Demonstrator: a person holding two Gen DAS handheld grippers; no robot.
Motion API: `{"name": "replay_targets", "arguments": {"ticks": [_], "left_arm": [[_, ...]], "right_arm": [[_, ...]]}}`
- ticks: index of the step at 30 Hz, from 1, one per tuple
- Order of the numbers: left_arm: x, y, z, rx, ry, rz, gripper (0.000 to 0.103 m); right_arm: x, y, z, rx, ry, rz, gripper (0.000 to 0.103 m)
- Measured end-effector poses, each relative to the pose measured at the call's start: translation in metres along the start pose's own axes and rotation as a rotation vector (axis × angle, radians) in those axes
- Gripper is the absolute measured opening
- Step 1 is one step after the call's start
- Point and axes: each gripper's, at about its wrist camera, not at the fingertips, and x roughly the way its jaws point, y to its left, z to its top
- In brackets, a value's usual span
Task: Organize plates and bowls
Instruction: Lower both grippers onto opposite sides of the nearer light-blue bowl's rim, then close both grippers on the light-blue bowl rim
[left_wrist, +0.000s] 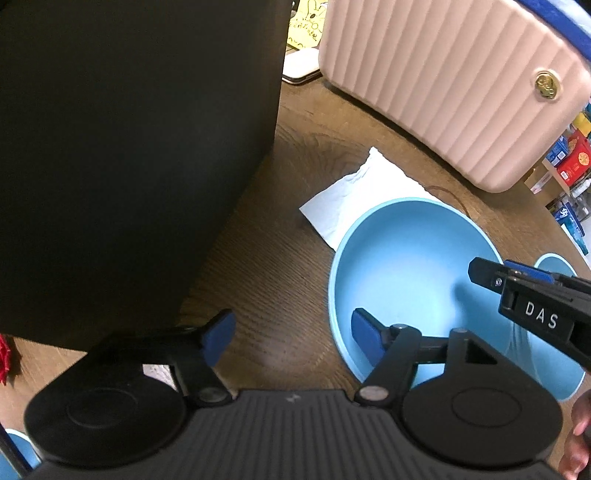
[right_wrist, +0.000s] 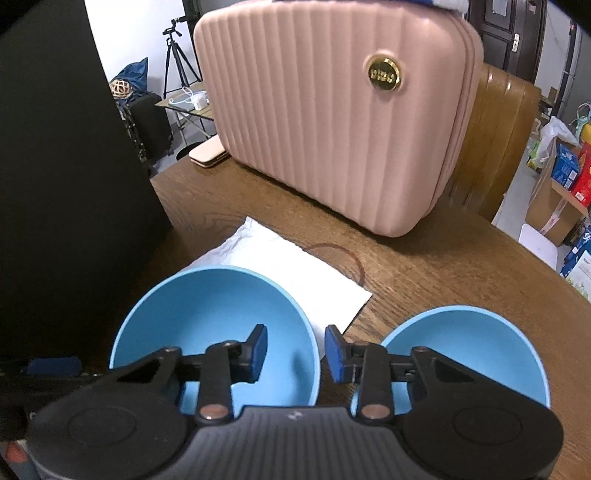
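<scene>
**Both tongs straddling the same bowl rim, neither gripping**

The large blue bowl sits on the worktop, partly over a white napkin. A smaller blue bowl stands just beside it, under the right tongs' outer finger.

Right tongs: narrow gap, one pad inside the large bowl, the other outside its right wall; rim between them, pads not visibly pressing. Left tongs: wider, right pad inside the same bowl's near-left wall, left pad out over bare worktop. Nothing held by either.

Beyond the tongs: pink ribbed case ahead, black box close on the left.

Risks, as judged:
- Two tongs on one bowl: uneven closing could tip it or drag the napkin along.
- Right outer finger is close to the smaller bowl; closing or lifting may knock it.
- Smooth, sloped wall with a thin rim: a shallow pinch could slip out.
- Little clearance to the black box on the left for any swing.
</scene>
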Motion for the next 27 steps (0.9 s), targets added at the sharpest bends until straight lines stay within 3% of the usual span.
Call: {"name": "replay_targets", "arguments": {"ticks": [9, 18, 27], "left_arm": [[0.013, -0.007, 0.005, -0.003, 0.032, -0.013, 0.047], [0.019, -0.017, 0.005, 0.005, 0.045, -0.033, 0.01], [0.008, -0.021, 0.005, 0.016, 0.019, -0.039, 0.009]], "right_arm": [[0.014, 0.002, 0.001, -0.021, 0.024, -0.001, 0.025], [0.024, 0.001, 0.0, -0.02, 0.07, 0.031, 0.009], [0.015, 0.001, -0.006, 0.001, 0.053, 0.03, 0.008]]}}
